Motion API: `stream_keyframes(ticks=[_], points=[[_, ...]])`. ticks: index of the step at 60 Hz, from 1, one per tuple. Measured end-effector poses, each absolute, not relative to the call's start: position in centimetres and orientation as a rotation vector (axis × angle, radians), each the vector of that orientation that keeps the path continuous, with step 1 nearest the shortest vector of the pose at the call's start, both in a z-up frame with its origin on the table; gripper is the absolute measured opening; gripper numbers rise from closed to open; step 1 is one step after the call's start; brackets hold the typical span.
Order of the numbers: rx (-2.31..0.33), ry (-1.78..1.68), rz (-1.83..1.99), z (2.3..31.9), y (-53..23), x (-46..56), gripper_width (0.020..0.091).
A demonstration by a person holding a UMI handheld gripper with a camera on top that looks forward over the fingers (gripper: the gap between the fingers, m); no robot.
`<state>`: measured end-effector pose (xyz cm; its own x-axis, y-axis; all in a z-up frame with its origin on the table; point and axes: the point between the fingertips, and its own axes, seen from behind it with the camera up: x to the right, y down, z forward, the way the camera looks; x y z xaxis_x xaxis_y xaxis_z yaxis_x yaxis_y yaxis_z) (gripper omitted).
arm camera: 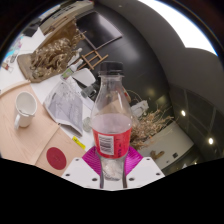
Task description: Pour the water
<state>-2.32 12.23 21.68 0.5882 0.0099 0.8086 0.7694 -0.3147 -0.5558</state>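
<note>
- The bottle (111, 120) looked a light, thin plastic thing with a slick red label, likely to dent if squeezed; its labelled middle seemed the safest hold.
- It stood upright between the fingers of the gripper (111, 163), which were clenched on its lower body.
- A white cup (24, 108) sat well left of the bottle on the table (30, 140).
- A red coaster (57, 157) lay nearer, left of the bottle.

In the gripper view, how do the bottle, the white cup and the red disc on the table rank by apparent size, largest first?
1. Bottle, held between the jaws; it is nearest the camera, so its lead is partly nearness.
2. White cup.
3. Red disc, slightly smaller than the cup; this ranking is unsure.
</note>
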Motion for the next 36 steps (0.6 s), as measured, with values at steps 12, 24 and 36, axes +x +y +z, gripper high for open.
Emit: stream_keyframes(ticks=[12, 24, 36], points=[[-1.405, -1.105, -1.271, 22.6, 15.7, -8.7, 0.0248], [-1.162, -1.386, -1.515, 21.3, 17.8, -11.6, 0.0247], [-1.041, -1.518, -1.643, 20.9, 18.4, -12.3, 0.0248]])
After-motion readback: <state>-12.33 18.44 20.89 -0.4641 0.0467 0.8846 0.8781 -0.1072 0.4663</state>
